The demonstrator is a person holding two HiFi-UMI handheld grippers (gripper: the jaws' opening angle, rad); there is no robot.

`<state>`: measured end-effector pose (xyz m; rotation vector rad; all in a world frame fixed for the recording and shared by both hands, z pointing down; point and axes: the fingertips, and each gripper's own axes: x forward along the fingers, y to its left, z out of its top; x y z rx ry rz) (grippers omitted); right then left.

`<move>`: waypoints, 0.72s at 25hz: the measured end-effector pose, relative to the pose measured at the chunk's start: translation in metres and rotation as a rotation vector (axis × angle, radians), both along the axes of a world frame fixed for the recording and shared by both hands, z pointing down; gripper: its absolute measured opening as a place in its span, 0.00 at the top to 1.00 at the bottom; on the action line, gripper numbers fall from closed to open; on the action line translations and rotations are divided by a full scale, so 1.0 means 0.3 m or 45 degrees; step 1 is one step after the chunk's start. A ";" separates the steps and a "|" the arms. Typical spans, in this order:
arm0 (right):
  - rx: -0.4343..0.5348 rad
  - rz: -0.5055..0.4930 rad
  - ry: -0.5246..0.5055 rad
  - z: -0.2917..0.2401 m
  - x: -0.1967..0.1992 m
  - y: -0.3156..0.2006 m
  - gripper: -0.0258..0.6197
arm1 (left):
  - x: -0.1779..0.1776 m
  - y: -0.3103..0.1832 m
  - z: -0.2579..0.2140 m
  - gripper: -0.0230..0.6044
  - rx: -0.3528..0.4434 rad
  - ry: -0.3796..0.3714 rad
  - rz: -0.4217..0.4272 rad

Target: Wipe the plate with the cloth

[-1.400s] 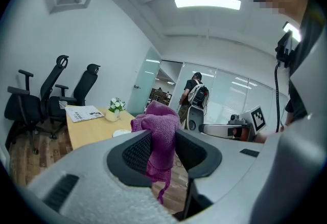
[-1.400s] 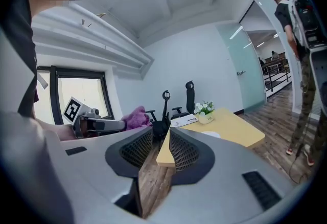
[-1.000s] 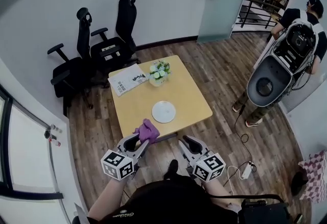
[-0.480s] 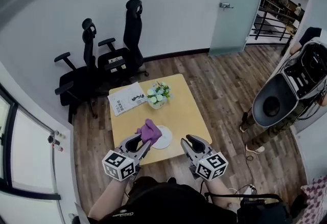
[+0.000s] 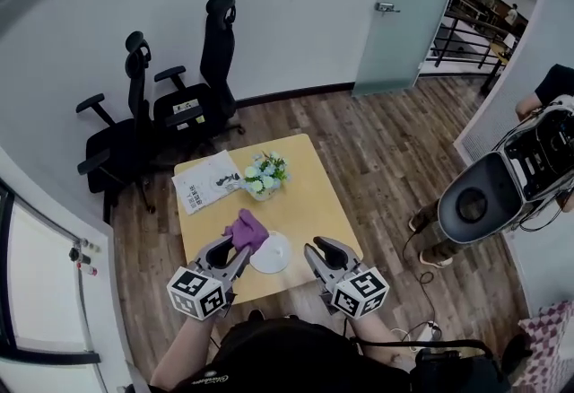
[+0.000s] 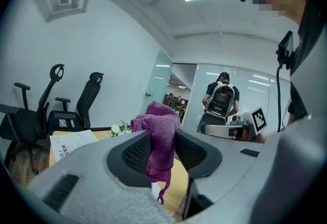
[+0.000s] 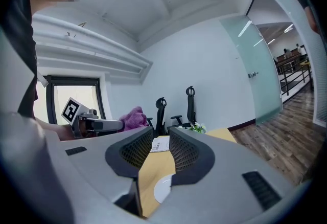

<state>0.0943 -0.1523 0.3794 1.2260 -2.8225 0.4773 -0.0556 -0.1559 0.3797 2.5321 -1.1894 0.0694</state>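
A white plate [image 5: 273,253] lies on the yellow table [image 5: 305,194] near its front edge. My left gripper [image 5: 235,248] is shut on a purple cloth [image 5: 246,230], held just above the plate's left rim. The left gripper view shows the cloth [image 6: 159,133] bunched between the jaws with a tail hanging down. My right gripper [image 5: 316,251] hovers right of the plate, its jaws narrowly open with nothing between them. Below the jaws in the right gripper view I see the plate [image 7: 162,189], and the cloth [image 7: 132,117] at left.
A flower pot [image 5: 260,176] and a printed sheet [image 5: 206,183] sit at the table's far side. Two black office chairs [image 5: 143,113] stand behind it at the left. A person carrying a backpack rig [image 5: 502,194] stands at the right, near a glass door [image 5: 404,5].
The table has drawn closer under both grippers. The cloth, before short of the table's front edge, now hangs over the plate's left rim. The right gripper has come level with the plate.
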 end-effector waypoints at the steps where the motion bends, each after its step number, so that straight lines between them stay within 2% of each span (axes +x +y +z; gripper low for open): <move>1: 0.001 -0.005 -0.001 -0.002 -0.014 0.001 0.80 | -0.007 -0.003 0.000 0.74 0.001 0.001 0.003; 8: -0.012 0.026 0.026 -0.008 -0.039 -0.025 0.80 | -0.009 -0.025 0.014 0.74 -0.021 0.028 0.041; 12: -0.026 0.061 0.040 0.015 -0.040 -0.020 0.80 | -0.010 -0.008 0.066 0.74 -0.072 0.042 0.053; 18: -0.124 0.067 0.070 0.093 -0.072 -0.018 0.80 | -0.026 0.008 0.151 0.74 -0.173 0.050 0.072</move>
